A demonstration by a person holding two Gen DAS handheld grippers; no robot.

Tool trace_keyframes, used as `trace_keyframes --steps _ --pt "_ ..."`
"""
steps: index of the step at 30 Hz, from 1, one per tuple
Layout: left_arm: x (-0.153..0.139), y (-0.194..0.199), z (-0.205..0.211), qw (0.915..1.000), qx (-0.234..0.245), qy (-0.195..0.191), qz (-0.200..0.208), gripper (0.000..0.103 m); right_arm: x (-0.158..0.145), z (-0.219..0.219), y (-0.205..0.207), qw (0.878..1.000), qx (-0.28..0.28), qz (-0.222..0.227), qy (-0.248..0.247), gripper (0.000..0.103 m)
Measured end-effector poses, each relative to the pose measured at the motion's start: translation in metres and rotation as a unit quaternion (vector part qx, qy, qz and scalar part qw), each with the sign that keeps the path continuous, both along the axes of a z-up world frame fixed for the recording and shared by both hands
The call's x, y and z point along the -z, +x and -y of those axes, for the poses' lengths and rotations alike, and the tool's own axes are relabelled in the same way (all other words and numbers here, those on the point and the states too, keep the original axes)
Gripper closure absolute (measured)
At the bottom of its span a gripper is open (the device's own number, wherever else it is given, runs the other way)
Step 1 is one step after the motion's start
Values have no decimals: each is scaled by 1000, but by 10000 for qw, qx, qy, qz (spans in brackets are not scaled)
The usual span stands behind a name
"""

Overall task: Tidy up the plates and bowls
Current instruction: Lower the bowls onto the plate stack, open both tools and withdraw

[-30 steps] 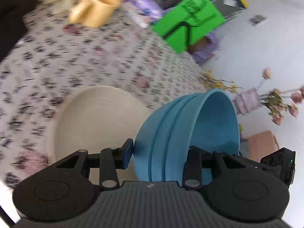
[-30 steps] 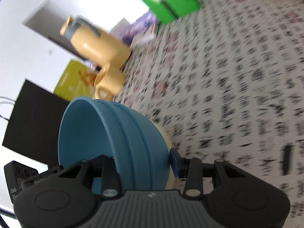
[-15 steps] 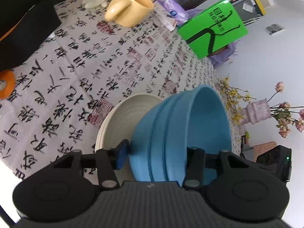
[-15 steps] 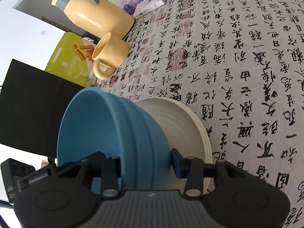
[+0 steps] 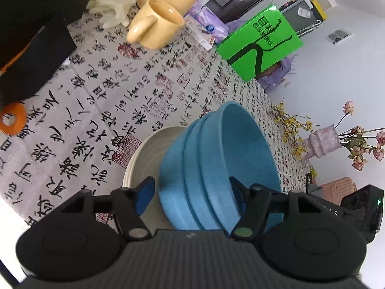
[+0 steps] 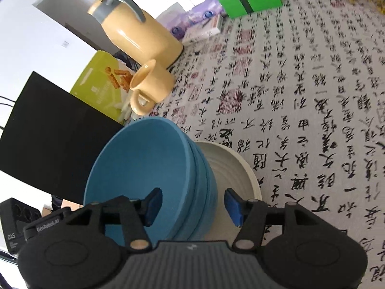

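Observation:
A stack of blue bowls sits on a stack of cream plates on the calligraphy tablecloth. My left gripper is open, its jaws straddling the near wall of the bowls with a gap on each side. My right gripper is also open, one finger inside the top bowl and one outside over the plates, from the opposite side. Neither pad presses the bowl wall.
A yellow mug and yellow jug stand at the back beside a green box, a snack bag and a black box. An orange ring lies left. A flower vase stands right.
Both grippers have opened and released the blue bowls, which now rest on the cream plates. The bowls came down onto the plates over the last second.

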State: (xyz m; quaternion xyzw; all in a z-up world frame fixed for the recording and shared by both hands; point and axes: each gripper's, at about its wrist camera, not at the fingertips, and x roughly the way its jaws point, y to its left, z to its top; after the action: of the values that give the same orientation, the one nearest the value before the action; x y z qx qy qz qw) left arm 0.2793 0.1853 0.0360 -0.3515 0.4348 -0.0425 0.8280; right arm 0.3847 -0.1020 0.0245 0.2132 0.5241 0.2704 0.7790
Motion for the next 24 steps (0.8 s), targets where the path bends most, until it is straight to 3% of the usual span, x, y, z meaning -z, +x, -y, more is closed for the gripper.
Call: trace_keyframes --steps 5,12,14,18,24 --pt "-20 -19 2 9986 -209 376 315 31 -20 9 -21 9987 77 471 -204 32" --pt "-49 -59 23 9872 -174 1247 978 25 -50 21 -66 9892 217 1366 -480 25" --pt "-56 -72 32 9807 -132 1533 1204 21 -57 24 -85 9824 277 1748 -600 21" --pt "-66 -109 60 9543 11 2311 1893 15 -66 27 -123 9635 437 2487 -887 18" --pt "-59 -151 87 9397 327 2410 2403 8 -62 47 -183 9387 858 3119 -1192 17"
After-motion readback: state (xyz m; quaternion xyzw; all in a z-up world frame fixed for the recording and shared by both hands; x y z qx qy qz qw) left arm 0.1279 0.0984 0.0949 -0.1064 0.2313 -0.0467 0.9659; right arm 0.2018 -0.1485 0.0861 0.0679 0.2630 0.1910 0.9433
